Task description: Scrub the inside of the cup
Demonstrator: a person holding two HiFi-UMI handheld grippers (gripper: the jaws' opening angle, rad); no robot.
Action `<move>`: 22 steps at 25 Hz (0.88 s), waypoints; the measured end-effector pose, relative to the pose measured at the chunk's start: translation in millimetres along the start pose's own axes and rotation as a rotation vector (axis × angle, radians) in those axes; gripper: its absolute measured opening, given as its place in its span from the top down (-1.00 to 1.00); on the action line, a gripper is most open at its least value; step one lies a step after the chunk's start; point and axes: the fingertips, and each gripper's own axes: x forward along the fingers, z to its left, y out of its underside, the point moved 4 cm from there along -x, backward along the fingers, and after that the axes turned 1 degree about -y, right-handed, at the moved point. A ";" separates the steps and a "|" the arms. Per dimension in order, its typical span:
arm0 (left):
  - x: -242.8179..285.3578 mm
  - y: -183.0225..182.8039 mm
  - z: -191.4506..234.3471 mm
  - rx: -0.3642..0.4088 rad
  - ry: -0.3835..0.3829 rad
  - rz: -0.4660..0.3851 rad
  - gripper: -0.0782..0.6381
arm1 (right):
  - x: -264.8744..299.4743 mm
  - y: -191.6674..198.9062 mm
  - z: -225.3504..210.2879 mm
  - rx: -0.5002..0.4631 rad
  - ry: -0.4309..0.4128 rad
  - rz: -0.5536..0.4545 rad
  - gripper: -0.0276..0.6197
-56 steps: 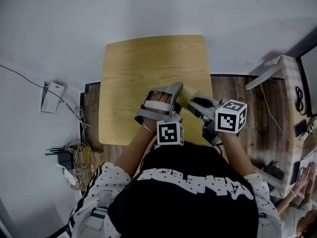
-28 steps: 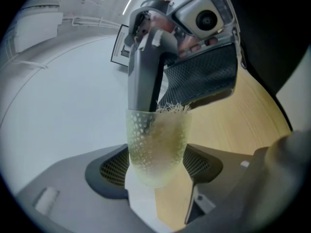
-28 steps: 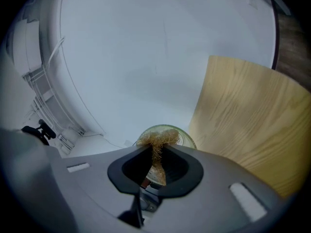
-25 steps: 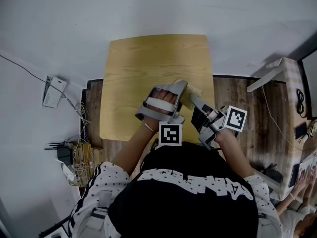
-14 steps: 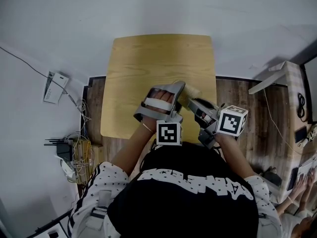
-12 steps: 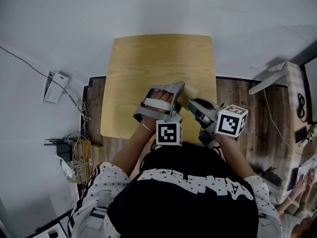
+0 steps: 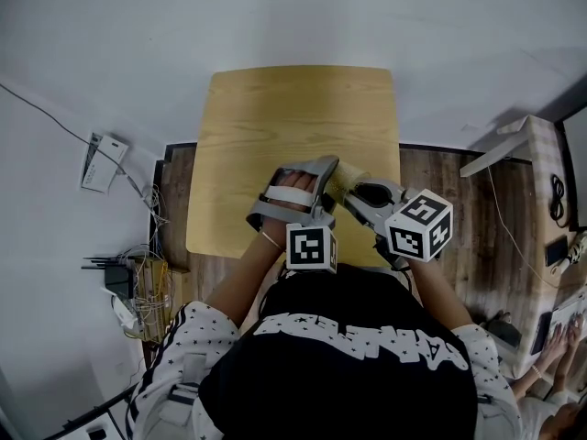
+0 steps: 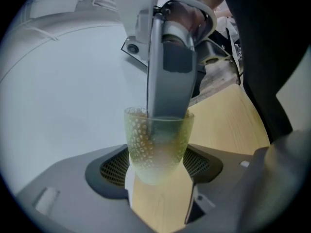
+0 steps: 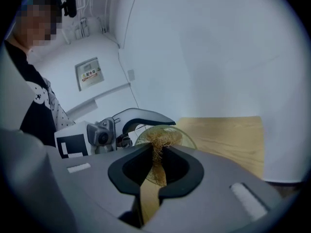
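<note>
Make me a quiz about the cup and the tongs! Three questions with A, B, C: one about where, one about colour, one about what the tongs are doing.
1. Where is the cup?
A. in the right tongs
B. in the left tongs
C. in neither tongs

2. What colour is the cup?
A. pale see-through green
B. red
C. black

3. What are the right tongs doing?
A. wide open, empty
B. shut on a spoon
C. shut on a tan scrubber

Answers:
1 B: the left gripper view shows the cup clamped between those tongs.
2 A: its dotted wall looks pale green, and you can see through it.
3 C: the right gripper view shows tan fibres pinched between the closed tongs, reaching to the cup's mouth.
</note>
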 end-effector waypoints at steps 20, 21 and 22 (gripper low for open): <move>-7.6 6.7 -12.0 -0.065 0.069 0.019 -0.18 | 13.5 11.9 21.8 -0.637 0.048 0.319 0.78; -8.1 6.8 -12.2 -0.067 0.071 0.021 -0.18 | 13.8 12.8 22.8 -0.678 0.050 0.335 0.78; -8.4 6.5 -12.2 -0.068 0.071 0.017 -0.18 | 14.0 13.9 23.7 -0.722 0.051 0.353 0.78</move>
